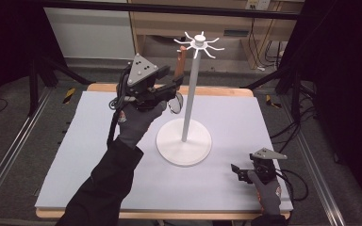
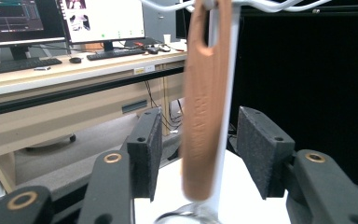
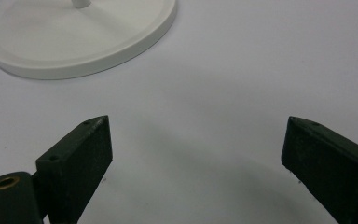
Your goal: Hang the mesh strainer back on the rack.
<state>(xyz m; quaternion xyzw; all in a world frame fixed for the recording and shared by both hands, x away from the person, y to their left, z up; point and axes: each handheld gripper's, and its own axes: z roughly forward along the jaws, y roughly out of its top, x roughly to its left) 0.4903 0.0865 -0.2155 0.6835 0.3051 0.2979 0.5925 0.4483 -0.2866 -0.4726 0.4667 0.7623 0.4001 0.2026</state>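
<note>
The wooden-handled utensil (image 2: 205, 102) is hanging from a hook of the white rack (image 1: 185, 136), its eyelet threaded over one of the prongs at the top and its long axis running straight down, just beside the rack's pole. The left gripper (image 2: 199, 149) is sitting raised beside the pole, with both jaws standing apart on either side of the handle and gaps showing on each side, so it is gripping nothing. The handle is lying directly ahead between the jaws, upright across their closing line. The metal end near the bottom is too blurred to name. The right gripper (image 1: 246, 172) is resting low on the tabletop (image 1: 99, 155), well apart from the rack's base, jaws spread wide and empty, so the left hand is the nearer one by far.
</note>
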